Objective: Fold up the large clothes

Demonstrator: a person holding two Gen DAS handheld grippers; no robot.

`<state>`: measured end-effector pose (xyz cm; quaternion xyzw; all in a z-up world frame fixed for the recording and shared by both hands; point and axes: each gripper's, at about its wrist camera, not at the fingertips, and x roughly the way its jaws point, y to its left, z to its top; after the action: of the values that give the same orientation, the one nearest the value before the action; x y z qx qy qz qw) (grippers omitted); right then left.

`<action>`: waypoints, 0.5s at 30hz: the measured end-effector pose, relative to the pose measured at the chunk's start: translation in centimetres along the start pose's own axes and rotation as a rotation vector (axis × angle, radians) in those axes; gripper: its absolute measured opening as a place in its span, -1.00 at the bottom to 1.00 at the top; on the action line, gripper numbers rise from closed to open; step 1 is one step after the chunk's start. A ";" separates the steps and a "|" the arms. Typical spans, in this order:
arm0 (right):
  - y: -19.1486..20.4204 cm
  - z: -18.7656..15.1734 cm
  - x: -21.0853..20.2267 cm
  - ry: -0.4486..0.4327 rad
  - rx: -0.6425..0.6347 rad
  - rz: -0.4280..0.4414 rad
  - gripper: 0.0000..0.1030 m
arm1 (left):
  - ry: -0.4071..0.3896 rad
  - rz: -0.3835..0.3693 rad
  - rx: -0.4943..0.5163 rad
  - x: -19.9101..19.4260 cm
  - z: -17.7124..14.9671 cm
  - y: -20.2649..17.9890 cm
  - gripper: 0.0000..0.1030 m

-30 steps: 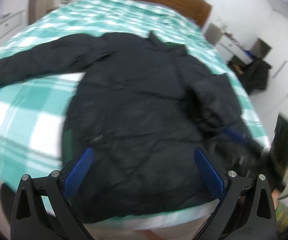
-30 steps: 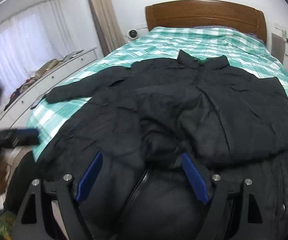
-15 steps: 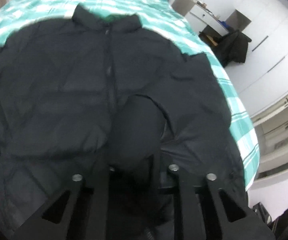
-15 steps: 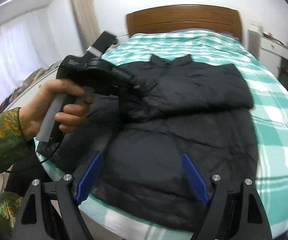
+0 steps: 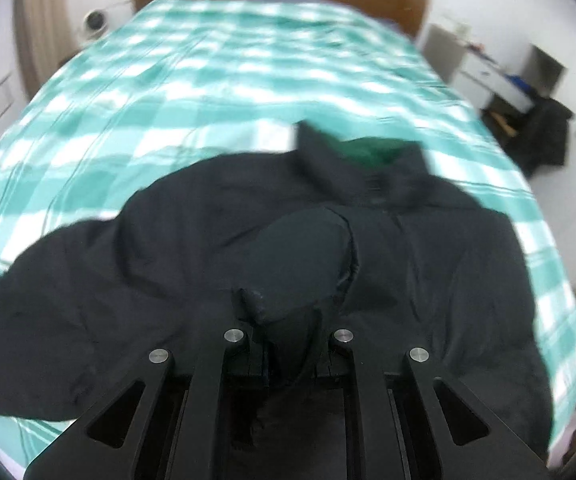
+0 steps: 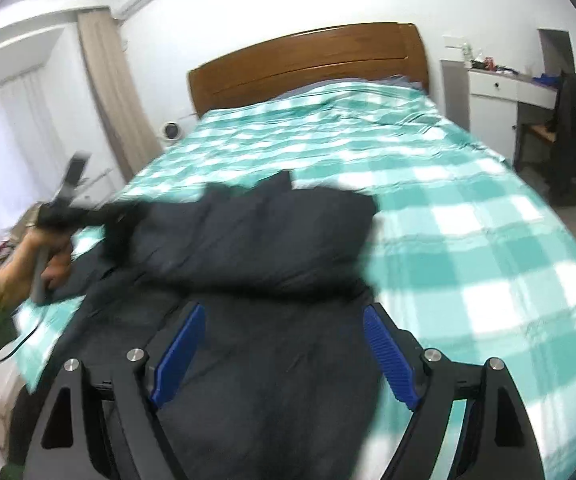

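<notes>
A black padded jacket [image 5: 427, 264] lies on the green-and-white checked bed [image 5: 208, 80], collar toward the headboard. My left gripper [image 5: 288, 320] is shut on a bunched sleeve end [image 5: 299, 248] of the jacket, held above its chest. In the right wrist view the jacket [image 6: 256, 236] is blurred, and the left gripper [image 6: 88, 216] shows at the left edge in a person's hand [image 6: 48, 256], with dark cloth trailing from it. My right gripper [image 6: 284, 344] is open over the jacket's lower part, with nothing between its blue pads [image 6: 387, 356].
A wooden headboard [image 6: 307, 64] closes the far end of the bed [image 6: 467, 220]. A white desk [image 6: 495, 92] and a chair draped with dark clothing [image 6: 575, 128] stand to the right. A beige curtain [image 6: 108, 92] hangs at the left.
My left gripper went from open to shut on the sleeve end and has carried it leftward across the jacket. The right gripper, still open, has lifted and drawn back, so more bed shows.
</notes>
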<state>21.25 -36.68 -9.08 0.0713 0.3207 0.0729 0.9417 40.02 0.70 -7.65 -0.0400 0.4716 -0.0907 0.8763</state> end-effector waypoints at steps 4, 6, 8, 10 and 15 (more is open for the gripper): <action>-0.3 4.1 5.8 0.066 -0.057 -0.003 0.61 | -0.010 -0.036 -0.065 1.4 -0.5 2.1 -0.78; 0.5 5.7 8.9 0.083 -0.093 -0.006 0.61 | -0.031 -0.029 -0.054 2.0 0.4 2.1 -0.78; 1.6 7.2 11.8 0.094 -0.120 -0.019 0.61 | -0.066 -0.022 -0.021 1.9 1.2 1.8 -0.78; 2.1 7.7 13.9 0.115 -0.129 -0.012 0.61 | -0.087 -0.016 0.011 2.4 2.4 1.5 -0.78; 2.6 4.8 21.5 0.301 -0.155 -0.029 0.61 | -0.015 0.031 0.010 6.6 2.0 1.9 -0.76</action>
<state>40.81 -30.63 -17.56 -0.0176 0.4526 0.0937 0.8866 45.53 1.18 -12.25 -0.0292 0.4650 -0.0792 0.8813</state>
